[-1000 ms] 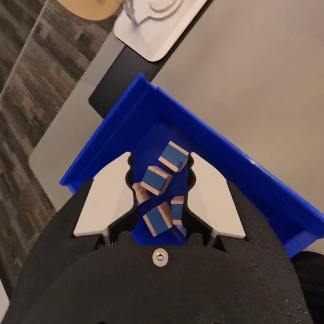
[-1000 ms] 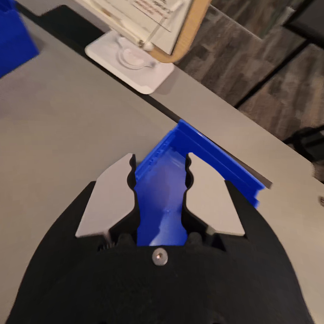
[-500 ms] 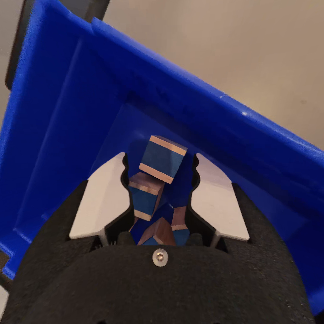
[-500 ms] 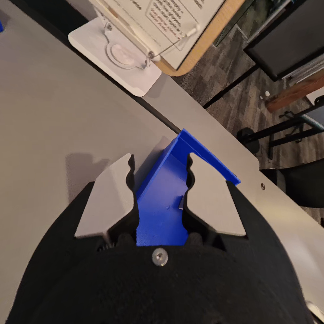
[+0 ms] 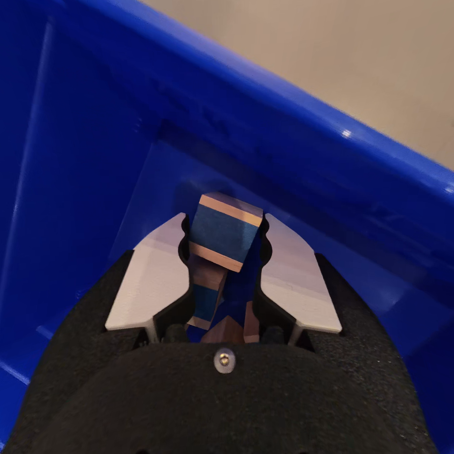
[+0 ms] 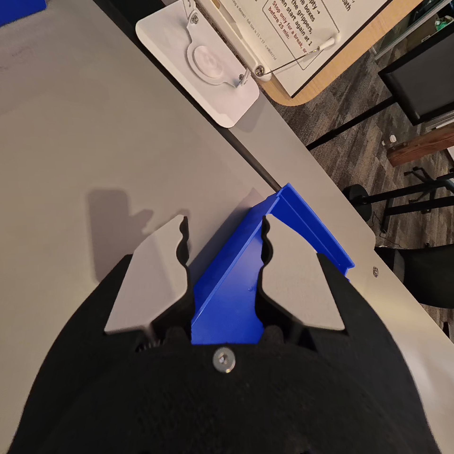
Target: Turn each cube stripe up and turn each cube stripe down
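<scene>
left claw (image 5: 224, 221) – inside the blue plastic bin (image 5: 103, 137), jaws spread around a wooden cube with a blue stripe (image 5: 222, 235), contact unclear | more striped wooden cubes (image 5: 204, 304) lie below it on the bin floor | right claw (image 6: 224, 222) – jaws apart, holding nothing, above a second blue bin (image 6: 290, 221) on the grey table (image 6: 81, 137)

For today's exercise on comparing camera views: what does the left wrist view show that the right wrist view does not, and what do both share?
Only the left wrist view shows striped cubes: the front cube sits between the open jaws of the left gripper, others crowded behind it, inside a blue bin.

Only the right wrist view shows a white stand, a clipboard and the floor.

Both show open jaws over a blue bin on a grey table; the right gripper hangs above an empty blue bin.
</scene>
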